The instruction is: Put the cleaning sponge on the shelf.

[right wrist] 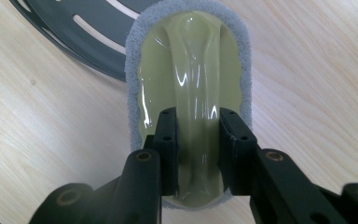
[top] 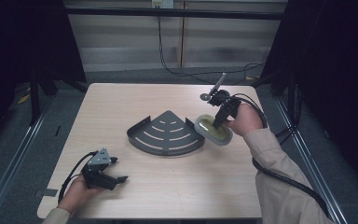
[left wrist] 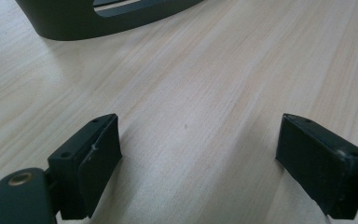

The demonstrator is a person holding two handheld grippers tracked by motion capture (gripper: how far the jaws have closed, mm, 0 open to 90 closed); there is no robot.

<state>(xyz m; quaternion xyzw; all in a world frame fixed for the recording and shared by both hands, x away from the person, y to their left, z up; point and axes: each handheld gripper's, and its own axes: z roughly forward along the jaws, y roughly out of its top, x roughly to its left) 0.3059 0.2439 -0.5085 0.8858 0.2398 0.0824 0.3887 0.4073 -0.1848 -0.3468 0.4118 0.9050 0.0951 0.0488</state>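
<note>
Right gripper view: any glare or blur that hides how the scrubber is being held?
Right gripper view: white glare streaks on the glossy yellow-green handle of the scrubber, but the right tool reads clearly, shut on the handle ridge. Left gripper view: left tool open over bare table, near parts soft. High view: dim, dark surroundings; the corner rack is still legible.

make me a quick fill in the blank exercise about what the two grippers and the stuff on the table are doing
1. The right hand-held gripper is shut on the raised handle of a ____.
2. The left hand-held gripper rests near the table's front edge with its jaws ____.
3. The dark slotted corner shelf lies flat on the table, shaped like a ____ of a circle.
4. The scrubbing pad's far end reaches over the rim of the ____.

Missing words: scrubbing pad; open; quarter; corner shelf
</note>
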